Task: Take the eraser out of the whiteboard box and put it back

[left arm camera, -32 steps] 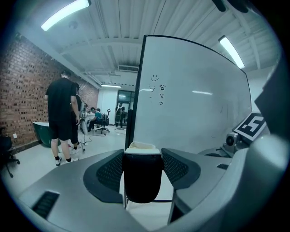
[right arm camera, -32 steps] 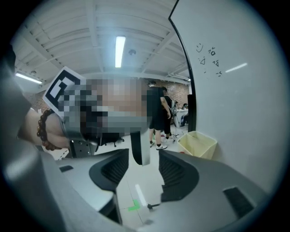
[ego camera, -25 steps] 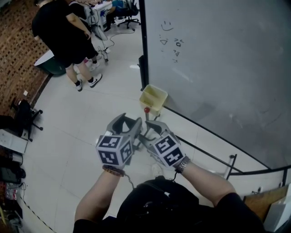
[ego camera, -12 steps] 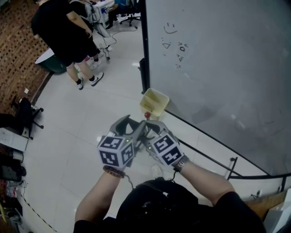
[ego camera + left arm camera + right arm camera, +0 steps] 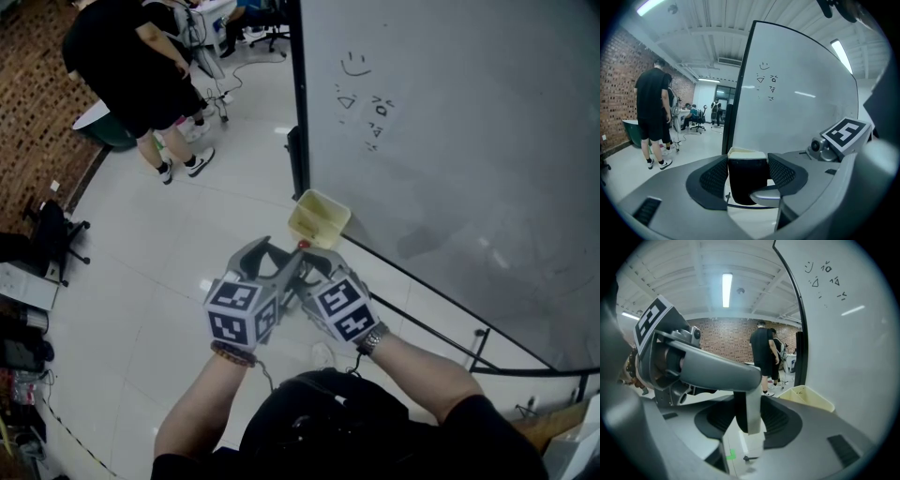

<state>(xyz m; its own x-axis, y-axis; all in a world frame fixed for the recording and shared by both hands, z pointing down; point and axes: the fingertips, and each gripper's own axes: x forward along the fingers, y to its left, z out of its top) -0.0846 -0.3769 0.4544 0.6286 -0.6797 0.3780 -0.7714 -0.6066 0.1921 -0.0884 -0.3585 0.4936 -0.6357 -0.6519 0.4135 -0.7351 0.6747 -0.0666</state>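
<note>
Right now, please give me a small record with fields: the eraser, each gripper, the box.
eraser: black, out of the box, between both grippers' tongs
left gripper: tongs shut on the eraser
right gripper: tongs closing, eraser between them
box: pale yellow, by the lower edge of the whiteboard, ahead of the grippers

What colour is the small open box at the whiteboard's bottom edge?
The open box is pale yellow; clearest in head view.

Only unreadable scribbles on whiteboard (image 5: pixel 450 141)
</note>
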